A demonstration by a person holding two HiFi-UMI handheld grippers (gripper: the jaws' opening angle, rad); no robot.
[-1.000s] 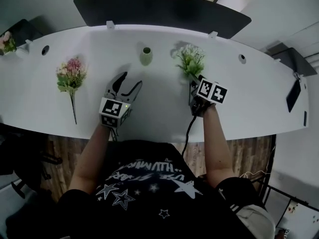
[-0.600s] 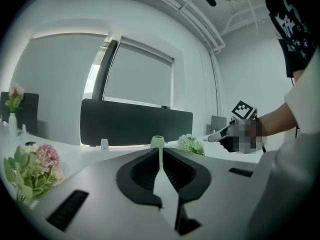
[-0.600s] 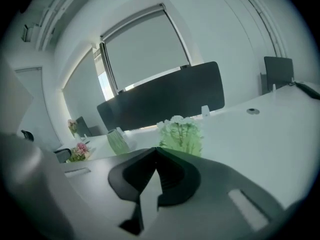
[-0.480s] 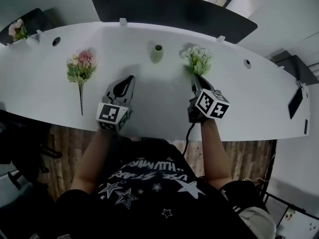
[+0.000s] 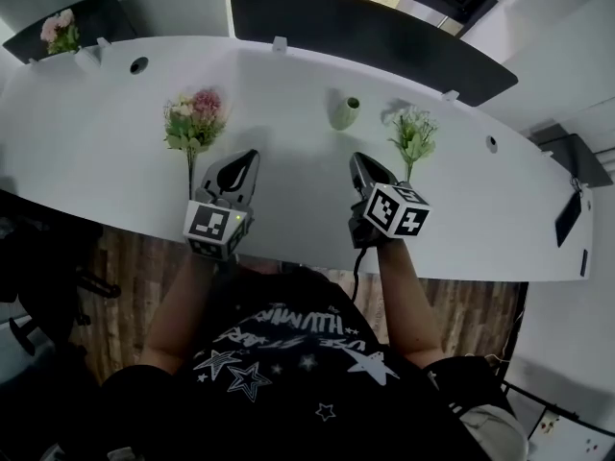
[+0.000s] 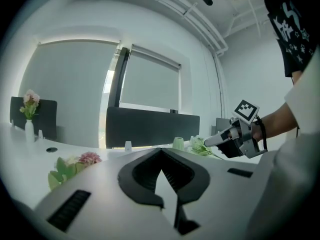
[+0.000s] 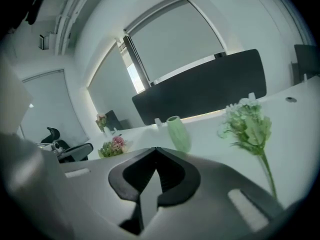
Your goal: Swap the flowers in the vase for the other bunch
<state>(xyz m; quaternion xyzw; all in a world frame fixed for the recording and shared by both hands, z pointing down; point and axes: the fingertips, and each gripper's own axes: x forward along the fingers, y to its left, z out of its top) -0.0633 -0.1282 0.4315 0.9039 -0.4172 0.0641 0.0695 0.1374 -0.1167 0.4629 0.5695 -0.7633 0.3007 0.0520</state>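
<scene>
A small pale green vase (image 5: 345, 113) stands empty at the back of the white table (image 5: 288, 209). A pink bunch (image 5: 195, 120) lies flat to its left, and a white-and-green bunch (image 5: 412, 136) lies flat to its right. My left gripper (image 5: 251, 156) is shut and empty, hovering near the front edge just right of the pink bunch's stem. My right gripper (image 5: 356, 159) is also shut and empty, left of the white bunch's stem. The right gripper view shows the vase (image 7: 177, 133), the white bunch (image 7: 249, 124) and the pink bunch (image 7: 114, 146) ahead. The left gripper view shows the vase (image 6: 178, 143) and the right gripper (image 6: 212, 141).
A dark partition (image 5: 365, 29) runs along the table's back edge. Another small vase with pink flowers (image 5: 61, 33) stands at the far left. Round cable holes (image 5: 139, 64) sit in the tabletop. A black device (image 5: 567, 217) lies at the far right. An office chair (image 7: 67, 150) stands beside the table.
Both grippers have shut their jaws on nothing and drawn back toward the table's front edge. The right one has left the white bunch's stem; the bunch stays lying on the table.
</scene>
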